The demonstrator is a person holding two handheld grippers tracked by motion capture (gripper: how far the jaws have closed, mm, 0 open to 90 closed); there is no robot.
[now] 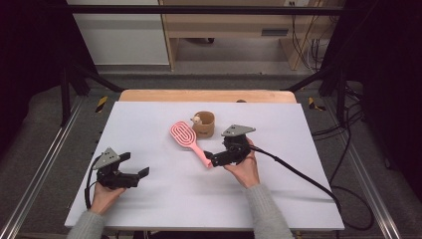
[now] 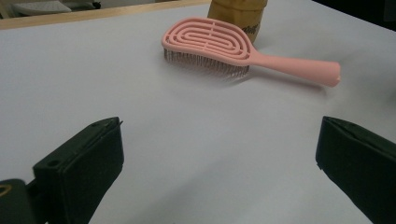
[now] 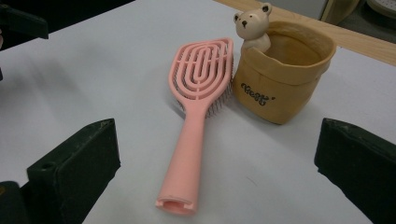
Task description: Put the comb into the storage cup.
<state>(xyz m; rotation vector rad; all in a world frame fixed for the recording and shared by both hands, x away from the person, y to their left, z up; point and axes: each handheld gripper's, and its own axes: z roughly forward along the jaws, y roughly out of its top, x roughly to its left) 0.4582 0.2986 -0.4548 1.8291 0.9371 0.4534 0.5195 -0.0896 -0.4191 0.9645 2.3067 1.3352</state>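
Hairbrush [image 3: 196,112] lies touching bear cup [image 3: 280,74]; right tool [image 3: 215,172] wide open, empty, handle between jaws.

Lab, metal frame [image 1: 64,84] (cables [image 1: 343,124] trailing)

White table top [image 1: 149,119], flat, plain, with a strip of bare wood [image 1: 206,95] along the far edge. Pink hairbrush [image 1: 188,139] lies on it near the middle, bristles down, open-slotted head toward the far side, handle end pointing at the near right. Tan pouch-shaped cup [image 1: 204,125] stands upright just beside the brush head, on its right; touching or not, cannot tell. A small bear figure [image 3: 253,26] sits at the cup's rim, dark lettering on the cup's front.
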